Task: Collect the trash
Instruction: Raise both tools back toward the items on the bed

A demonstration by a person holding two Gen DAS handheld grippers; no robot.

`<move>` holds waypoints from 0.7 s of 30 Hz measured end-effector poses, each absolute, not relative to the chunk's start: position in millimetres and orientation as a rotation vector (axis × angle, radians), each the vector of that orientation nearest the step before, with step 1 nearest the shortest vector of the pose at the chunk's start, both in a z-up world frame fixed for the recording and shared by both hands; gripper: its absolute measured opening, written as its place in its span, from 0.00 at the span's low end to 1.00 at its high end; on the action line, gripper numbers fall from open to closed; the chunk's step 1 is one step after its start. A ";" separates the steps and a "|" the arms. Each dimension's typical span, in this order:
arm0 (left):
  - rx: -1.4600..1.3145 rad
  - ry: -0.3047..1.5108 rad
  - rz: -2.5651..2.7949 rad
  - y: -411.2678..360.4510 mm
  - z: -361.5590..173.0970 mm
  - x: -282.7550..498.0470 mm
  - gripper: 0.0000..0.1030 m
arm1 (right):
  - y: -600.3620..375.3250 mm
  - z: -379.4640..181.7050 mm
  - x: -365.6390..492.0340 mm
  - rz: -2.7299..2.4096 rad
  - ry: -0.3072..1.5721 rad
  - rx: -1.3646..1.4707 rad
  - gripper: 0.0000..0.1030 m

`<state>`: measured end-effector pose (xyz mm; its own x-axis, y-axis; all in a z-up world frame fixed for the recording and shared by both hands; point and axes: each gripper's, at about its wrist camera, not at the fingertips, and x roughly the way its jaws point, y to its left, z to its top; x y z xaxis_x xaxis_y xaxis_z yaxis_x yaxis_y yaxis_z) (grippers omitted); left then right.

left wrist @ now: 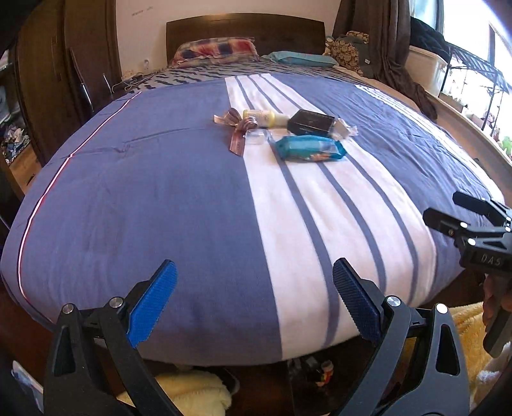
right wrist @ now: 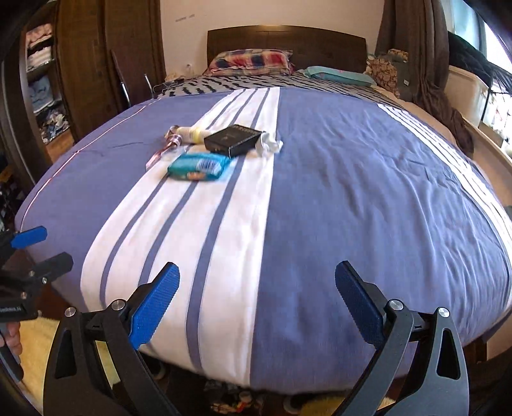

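A small heap of trash lies mid-bed on the blue and white striped blanket (left wrist: 160,192): a blue snack wrapper (left wrist: 308,148) (right wrist: 199,165), a black box (left wrist: 312,123) (right wrist: 235,140), a pale yellow bottle (left wrist: 264,117) (right wrist: 192,133), a pink ribbon (left wrist: 238,126) (right wrist: 169,142), a small clear plastic piece (left wrist: 256,137) and a crumpled clear wrapper (left wrist: 344,128) (right wrist: 270,145). My left gripper (left wrist: 254,300) is open over the bed's near edge, far from the heap. My right gripper (right wrist: 256,302) is open too, beside it, nothing between its fingers.
Pillows (left wrist: 216,49) and a dark headboard (left wrist: 246,27) stand at the far end. A wardrobe (left wrist: 64,64) is on the left, a curtain (left wrist: 390,48) and window on the right. A yellow fluffy rug (left wrist: 192,393) and small items lie on the floor below the bed edge.
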<state>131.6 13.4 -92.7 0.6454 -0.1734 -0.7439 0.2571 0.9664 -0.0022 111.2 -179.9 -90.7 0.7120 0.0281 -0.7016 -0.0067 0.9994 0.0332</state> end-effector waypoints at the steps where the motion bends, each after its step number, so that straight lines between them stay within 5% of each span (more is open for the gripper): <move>1: 0.107 0.841 -0.247 13.6 -94.6 139.2 0.90 | -178.2 -90.2 119.8 0.023 0.780 0.031 0.95; 12: 0.119 0.879 -0.276 -8.0 -98.4 205.5 0.88 | -192.5 -81.4 213.4 -0.025 0.793 0.037 0.94; 21: 0.100 0.893 -0.329 -34.2 -99.7 240.8 0.88 | -208.7 -104.7 299.6 -0.012 0.878 0.044 0.76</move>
